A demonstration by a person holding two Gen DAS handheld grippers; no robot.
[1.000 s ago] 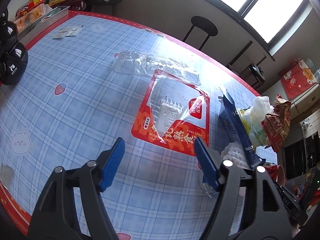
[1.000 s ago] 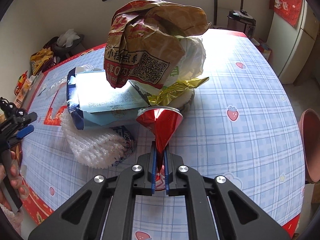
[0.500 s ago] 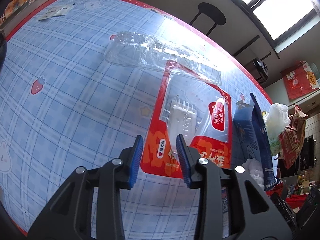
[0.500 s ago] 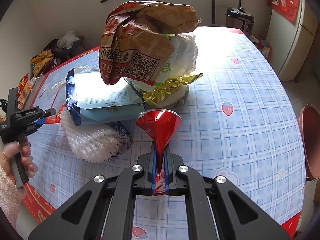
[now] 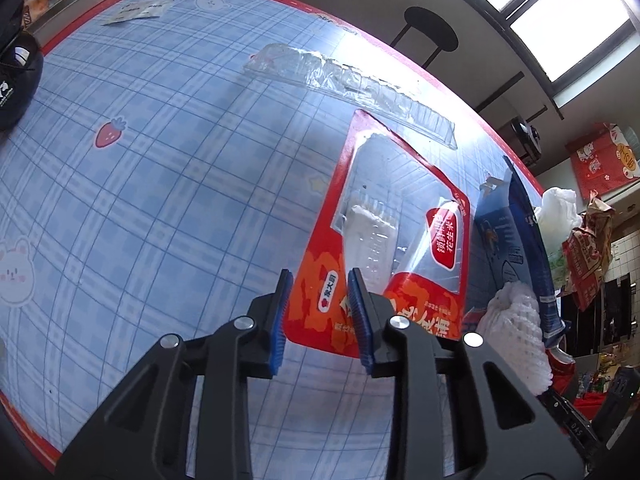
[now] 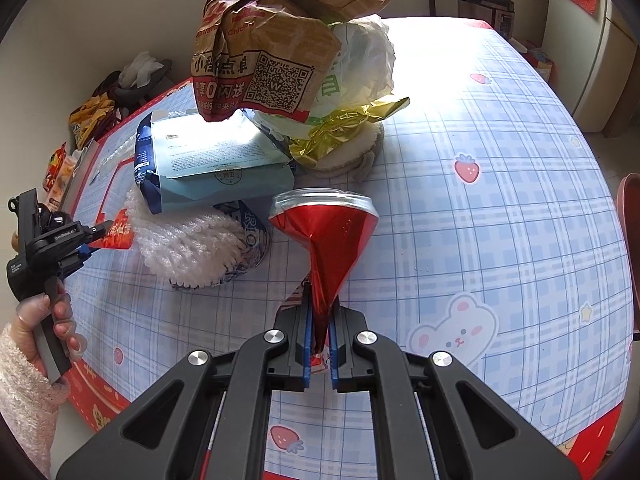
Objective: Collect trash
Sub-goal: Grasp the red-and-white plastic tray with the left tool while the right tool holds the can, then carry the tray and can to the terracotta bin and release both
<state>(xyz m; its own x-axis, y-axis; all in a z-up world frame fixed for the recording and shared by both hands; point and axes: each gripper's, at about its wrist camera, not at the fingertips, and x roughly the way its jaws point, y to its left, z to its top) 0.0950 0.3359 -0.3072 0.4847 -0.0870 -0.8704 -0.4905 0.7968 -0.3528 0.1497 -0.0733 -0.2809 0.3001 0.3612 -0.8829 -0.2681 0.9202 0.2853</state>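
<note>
One red-orange snack wrapper [image 5: 400, 248] w/ clear window lies flat on the blue plaid table [image 5: 160, 168], near-right. Left gripper [image 5: 320, 312] jaws just narrowing, apart over its near corner, not yet pinching. Right gripper [image 6: 320, 336] clamped on one crushed red can [image 6: 324, 232], near one trash pile [image 6: 280, 80].
</note>
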